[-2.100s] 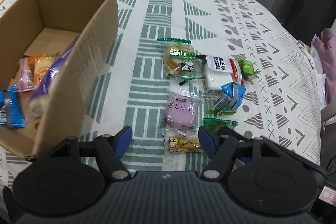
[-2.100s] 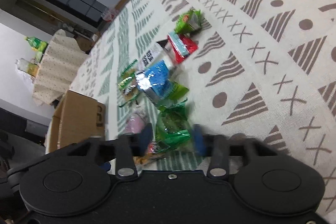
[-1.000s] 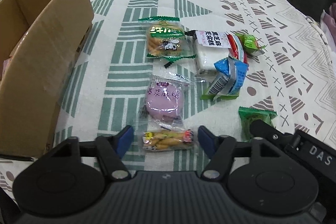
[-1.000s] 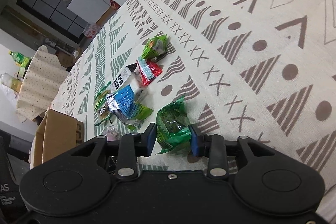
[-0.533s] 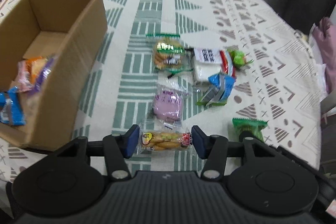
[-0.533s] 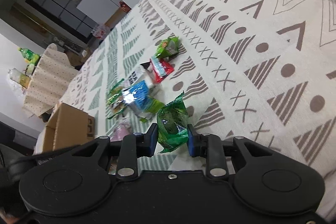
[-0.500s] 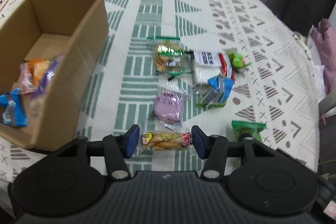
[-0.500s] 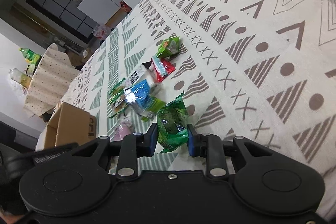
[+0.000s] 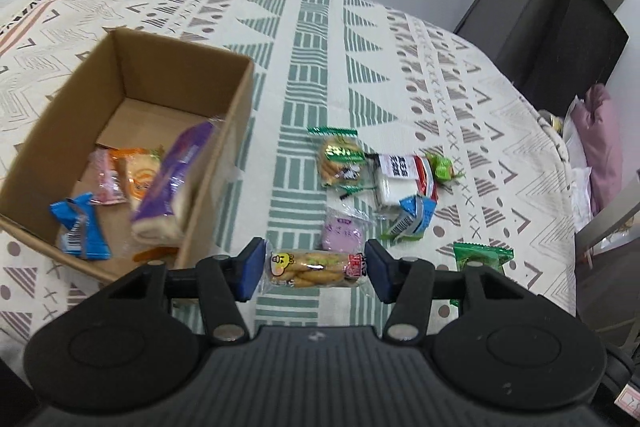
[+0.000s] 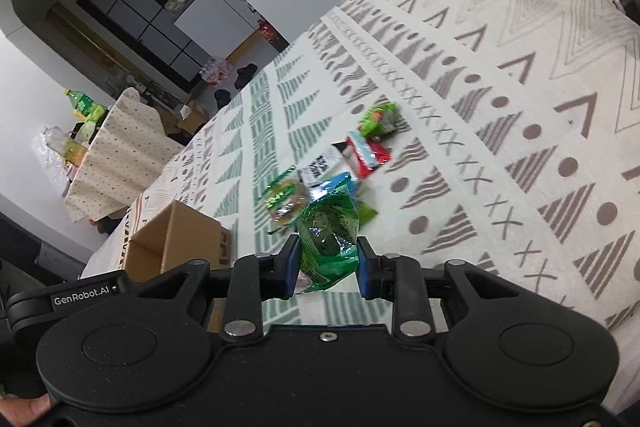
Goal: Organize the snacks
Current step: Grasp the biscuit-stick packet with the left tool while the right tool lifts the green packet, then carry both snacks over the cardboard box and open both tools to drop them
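Observation:
My left gripper (image 9: 314, 269) is shut on a clear packet of biscuit sticks (image 9: 314, 269), held lengthwise above the patterned tablecloth (image 9: 312, 27). To its left stands an open cardboard box (image 9: 236, 131) with several snacks inside, among them a purple packet (image 9: 172, 179) and a blue one (image 9: 78, 227). My right gripper (image 10: 328, 263) is shut on a green foil packet (image 10: 330, 239), lifted off the cloth; the same packet (image 9: 482, 257) shows at the lower right of the left wrist view. Loose snacks lie ahead: a pink cake (image 9: 344, 233), a green biscuit pack (image 9: 340, 163), a white and red pack (image 9: 402, 177), a blue pack (image 9: 412, 219).
A small green candy (image 9: 442, 167) lies at the far right of the snack cluster. The box (image 10: 176, 243) also shows at the left in the right wrist view. A dark cabinet (image 9: 560, 39) and a pink cloth (image 9: 600, 147) stand beyond the table's right edge.
Both grippers closed on their packets and lifted them from the cloth. The left gripper rose and drew back, so more of the box's inside shows. The right gripper raised the green packet higher.

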`<state>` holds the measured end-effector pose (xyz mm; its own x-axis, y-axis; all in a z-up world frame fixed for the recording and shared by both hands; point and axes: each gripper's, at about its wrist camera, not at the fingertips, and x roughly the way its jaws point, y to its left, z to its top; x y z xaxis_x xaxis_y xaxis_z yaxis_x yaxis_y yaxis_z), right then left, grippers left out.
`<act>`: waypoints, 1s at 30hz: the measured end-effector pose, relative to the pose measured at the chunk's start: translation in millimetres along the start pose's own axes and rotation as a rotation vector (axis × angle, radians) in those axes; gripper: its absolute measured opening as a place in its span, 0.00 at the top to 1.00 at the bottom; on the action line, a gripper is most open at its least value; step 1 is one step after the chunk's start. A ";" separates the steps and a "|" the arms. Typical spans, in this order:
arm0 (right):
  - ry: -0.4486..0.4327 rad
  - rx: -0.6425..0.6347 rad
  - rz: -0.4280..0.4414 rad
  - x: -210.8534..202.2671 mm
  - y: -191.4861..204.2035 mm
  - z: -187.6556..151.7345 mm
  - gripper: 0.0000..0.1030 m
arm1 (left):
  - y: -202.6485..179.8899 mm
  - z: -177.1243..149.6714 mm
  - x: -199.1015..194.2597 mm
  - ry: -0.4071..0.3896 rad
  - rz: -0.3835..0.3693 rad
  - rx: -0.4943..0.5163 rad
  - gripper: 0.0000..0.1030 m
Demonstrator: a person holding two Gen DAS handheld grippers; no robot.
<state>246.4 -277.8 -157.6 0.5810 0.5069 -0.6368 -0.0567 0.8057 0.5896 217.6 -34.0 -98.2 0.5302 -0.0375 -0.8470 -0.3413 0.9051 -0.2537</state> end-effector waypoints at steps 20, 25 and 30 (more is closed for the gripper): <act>-0.053 -0.121 0.073 -5.4 106.7 -2.1 0.73 | 63.1 34.9 -57.2 -0.122 -0.014 -0.077 0.48; -0.048 -0.157 0.088 -0.5 130.4 -6.5 0.73 | 83.5 42.5 -63.5 -0.136 -0.011 -0.107 0.48; -0.035 -0.179 0.102 7.7 149.0 -10.7 0.73 | 102.1 48.6 -67.0 -0.144 -0.009 -0.133 0.48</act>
<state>233.7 -150.5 -80.0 0.5929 0.5798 -0.5588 -0.2581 0.7942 0.5501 185.0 81.5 -44.6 0.6363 0.0244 -0.7711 -0.4302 0.8409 -0.3284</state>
